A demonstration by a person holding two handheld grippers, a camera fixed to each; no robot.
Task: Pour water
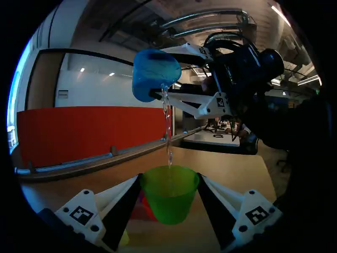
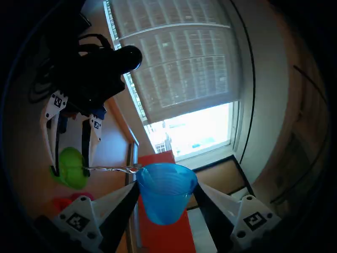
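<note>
While the blue cup is held tipped on its side high above the wooden table, a thin stream of water is seen falling from its lower rim into the green cup directly beneath. In the left gripper view, the green cup is kept upright between the two fingers of the left gripper, which are closed in to the cup's width and pressed against its sides just under the rim. Whether its base rests on the table cannot be told. Something pink and something yellow are glimpsed low behind the cup, near the left-hand finger. Farther off, the right gripper is seen with one white finger above the blue cup and one below it, both laid against its wall. In the right gripper view, the blue cup is clamped at mid-height between the fingers of the right gripper, narrowed to the cup's width. The water is shown leaving the rim and crossing to the green cup, which is held in the left gripper. A bright window under half-lowered blinds is seen behind.
</note>
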